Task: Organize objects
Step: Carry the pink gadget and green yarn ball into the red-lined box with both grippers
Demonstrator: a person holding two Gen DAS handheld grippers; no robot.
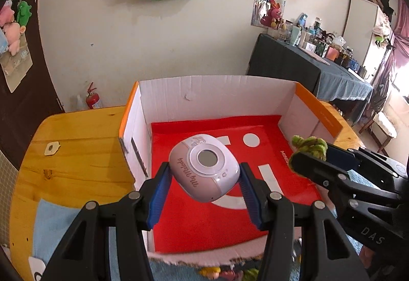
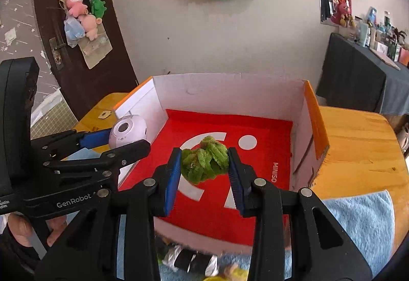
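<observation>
My left gripper (image 1: 204, 173) is shut on a pale pink rounded gadget (image 1: 204, 167) with a round lens and cursive lettering, held above the red floor of an open cardboard box (image 1: 217, 91). My right gripper (image 2: 204, 165) is shut on a fuzzy green scrunchie (image 2: 204, 163), also over the box (image 2: 230, 86). In the left wrist view the right gripper (image 1: 310, 153) comes in from the right with the green scrunchie (image 1: 309, 145) at its tips. The right wrist view shows the left gripper (image 2: 120, 136) at the left with the pink gadget (image 2: 127, 130) by the box's left wall.
The box has white inner walls and orange outer sides, and stands on a round wooden table (image 1: 76, 153). A light blue towel (image 2: 358, 219) lies at the table's near edge, with small items (image 2: 191, 263) on it below the box. A hand (image 2: 23, 229) grips the left tool.
</observation>
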